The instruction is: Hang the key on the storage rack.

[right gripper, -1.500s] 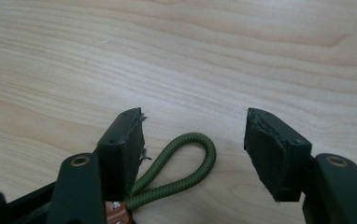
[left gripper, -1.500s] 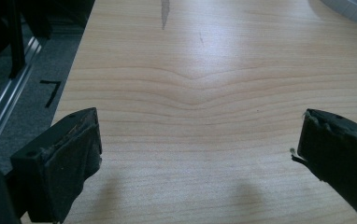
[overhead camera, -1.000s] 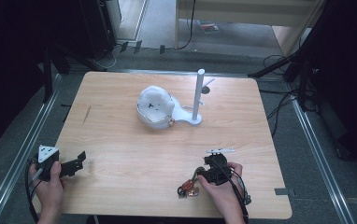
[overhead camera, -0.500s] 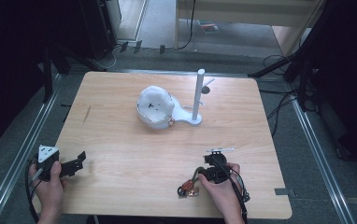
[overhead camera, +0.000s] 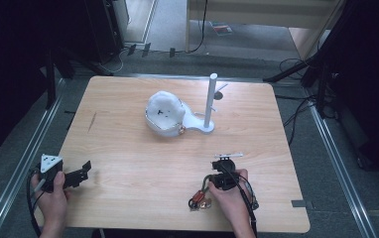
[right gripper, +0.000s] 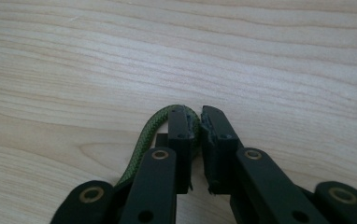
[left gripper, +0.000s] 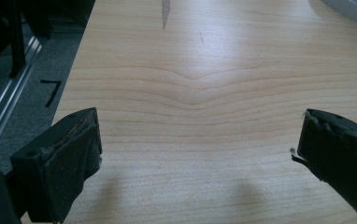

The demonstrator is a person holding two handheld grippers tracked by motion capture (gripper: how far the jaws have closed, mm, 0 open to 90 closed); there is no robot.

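High view: I see a light wooden table (overhead camera: 128,198) with a white cap-like object (overhead camera: 163,114) lying at its far centre, touching the flat base of a white upright post stand (overhead camera: 208,104) just to its right.

Near left corner: my left gripper (overhead camera: 81,173) is held in the left hand (overhead camera: 53,198) over the table edge. In the left gripper view its two black jaws stand wide apart, bare wood grain between them, nothing gripped. A dark scratch (left gripper: 165,11) marks the wood far ahead.

Near right: the right hand (overhead camera: 232,198) holds my right gripper (overhead camera: 222,163) low over the table. In the right gripper view (right gripper: 200,126) the jaws are brought close together, a narrow slit left between the pads. A green braided cord (right gripper: 144,140) loops round the outside of the left jaw and passes beneath it; whether the jaws actually pinch it, I cannot tell. In the high view a small reddish-brown metal fitting (overhead camera: 197,202) lies on the table just left of the right hand.
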